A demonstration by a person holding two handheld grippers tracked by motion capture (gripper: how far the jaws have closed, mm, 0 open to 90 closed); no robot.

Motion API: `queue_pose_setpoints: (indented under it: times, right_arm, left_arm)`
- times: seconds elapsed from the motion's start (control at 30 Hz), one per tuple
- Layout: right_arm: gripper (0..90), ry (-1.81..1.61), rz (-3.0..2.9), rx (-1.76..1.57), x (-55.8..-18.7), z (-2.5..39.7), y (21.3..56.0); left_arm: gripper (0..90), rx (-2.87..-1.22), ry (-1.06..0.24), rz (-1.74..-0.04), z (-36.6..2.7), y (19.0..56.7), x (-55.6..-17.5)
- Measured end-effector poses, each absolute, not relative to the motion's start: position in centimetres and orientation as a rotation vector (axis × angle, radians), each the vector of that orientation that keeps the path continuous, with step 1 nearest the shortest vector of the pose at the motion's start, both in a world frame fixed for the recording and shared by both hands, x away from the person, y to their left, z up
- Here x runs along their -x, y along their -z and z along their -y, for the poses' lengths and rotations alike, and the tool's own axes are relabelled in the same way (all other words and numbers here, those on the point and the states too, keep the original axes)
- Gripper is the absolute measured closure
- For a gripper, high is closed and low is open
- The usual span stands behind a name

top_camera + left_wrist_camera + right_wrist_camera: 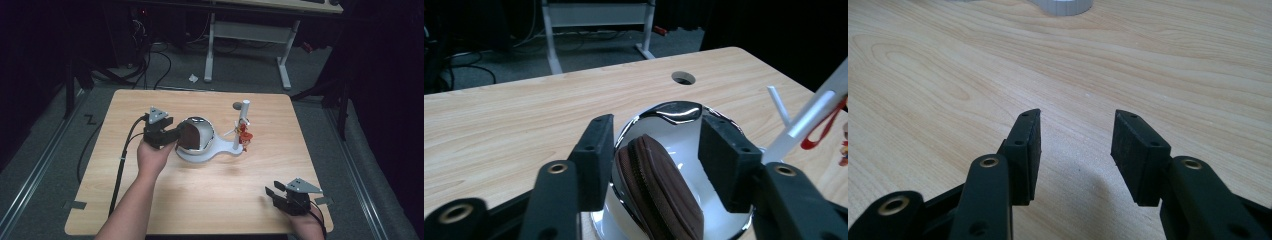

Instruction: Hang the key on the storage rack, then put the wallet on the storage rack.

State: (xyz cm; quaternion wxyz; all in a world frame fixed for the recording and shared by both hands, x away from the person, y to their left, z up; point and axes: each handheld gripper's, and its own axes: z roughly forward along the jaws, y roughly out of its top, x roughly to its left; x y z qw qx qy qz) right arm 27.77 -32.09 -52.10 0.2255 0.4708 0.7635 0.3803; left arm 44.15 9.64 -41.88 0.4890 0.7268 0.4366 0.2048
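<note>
Right hand-held gripper [276, 192] idles open and empty at lower right; centre-frame, the left hand-held gripper [176, 136] gapes around a brown zip pouch [659, 190] in the chrome bowl [202, 131], apparently ungrasped.

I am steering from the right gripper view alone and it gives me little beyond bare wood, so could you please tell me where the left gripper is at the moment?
Observer: The left gripper is at the shiny metal bowl, which sits tilted on a white stand mid-table.
Operator: Thank you. Is it holding anything?
Observer: Its jaws stand open on either side of a brown zippered pouch lying in the bowl; the near pad is close to the pouch, but no grip shows.
Operator: And what else is on that stand?
Observer: A white post rises from it, with a small red charm hanging on it.
</note>
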Motion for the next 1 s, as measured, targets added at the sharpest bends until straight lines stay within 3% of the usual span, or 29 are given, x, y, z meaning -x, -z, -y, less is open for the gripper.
queue_pose_setpoints:
  times: [0.6, 1.0]
  right_arm:
    - [54.9, -1.036, -2.135, -1.31, -28.2, 31.9, 52.8]
    - [53.8, -1.029, -2.125, -1.326, -28.6, 31.5, 52.9]
  left_arm:
    - [38.2, -1.744, -0.46, -1.026, -13.8, 44.8, -38.9]
    - [36.3, -1.863, -0.381, -1.083, -17.1, 51.0, -35.3]
